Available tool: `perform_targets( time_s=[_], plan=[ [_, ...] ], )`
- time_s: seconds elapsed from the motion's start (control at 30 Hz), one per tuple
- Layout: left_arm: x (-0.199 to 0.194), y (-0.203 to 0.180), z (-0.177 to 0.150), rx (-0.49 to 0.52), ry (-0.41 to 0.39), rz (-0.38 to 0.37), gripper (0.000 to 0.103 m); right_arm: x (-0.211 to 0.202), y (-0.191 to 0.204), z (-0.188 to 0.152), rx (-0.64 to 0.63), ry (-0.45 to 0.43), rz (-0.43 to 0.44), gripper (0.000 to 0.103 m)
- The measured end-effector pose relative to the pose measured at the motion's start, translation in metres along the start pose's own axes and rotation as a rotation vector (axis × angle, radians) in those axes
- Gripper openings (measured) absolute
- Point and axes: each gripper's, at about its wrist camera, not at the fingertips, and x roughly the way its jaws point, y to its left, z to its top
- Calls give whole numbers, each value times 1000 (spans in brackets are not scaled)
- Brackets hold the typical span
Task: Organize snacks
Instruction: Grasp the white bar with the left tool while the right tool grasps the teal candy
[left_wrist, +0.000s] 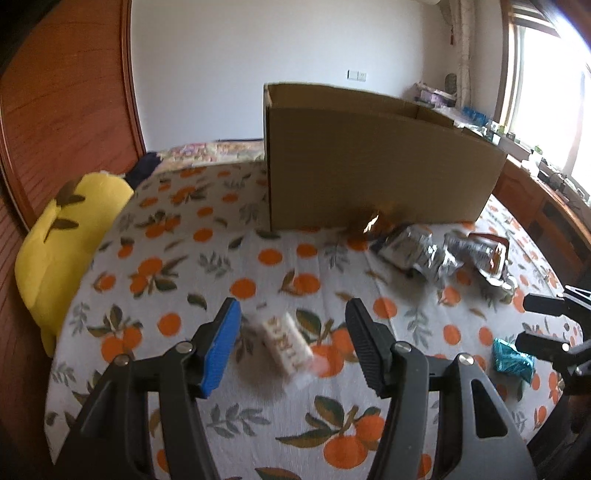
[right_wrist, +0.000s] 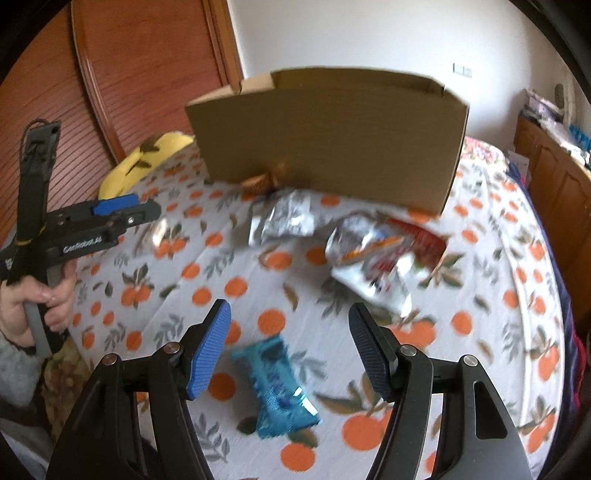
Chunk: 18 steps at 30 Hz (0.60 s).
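Note:
A white snack bar (left_wrist: 288, 345) lies on the orange-print sheet (left_wrist: 184, 258). My left gripper (left_wrist: 292, 308) hovers over it, open, its pads clear of the bar on both sides. A blue foil packet (right_wrist: 275, 387) lies under my right gripper (right_wrist: 289, 306), which is also open and not touching it. The same packet (left_wrist: 511, 360) shows in the left wrist view beside the right gripper (left_wrist: 543, 325). An open cardboard box (left_wrist: 369, 166) (right_wrist: 332, 136) stands at the back. In the right wrist view a hand holds the left gripper (right_wrist: 144, 208) at the left.
Silver snack bags (left_wrist: 410, 247) (right_wrist: 288, 218) and a red-and-silver bag (right_wrist: 384, 254) lie in front of the box, with a gold wrapper (left_wrist: 373, 221) against its wall. A yellow plush (left_wrist: 62, 251) lies at the bed's left edge. Wooden cabinets (left_wrist: 546, 214) stand to the right.

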Motion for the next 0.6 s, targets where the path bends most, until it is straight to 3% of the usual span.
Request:
perform_targets(
  time_s=[0.6],
  plan=[
    [21,9,-13,-45,80,18,60,6,11,-25,-40,46,-7,66]
  ],
)
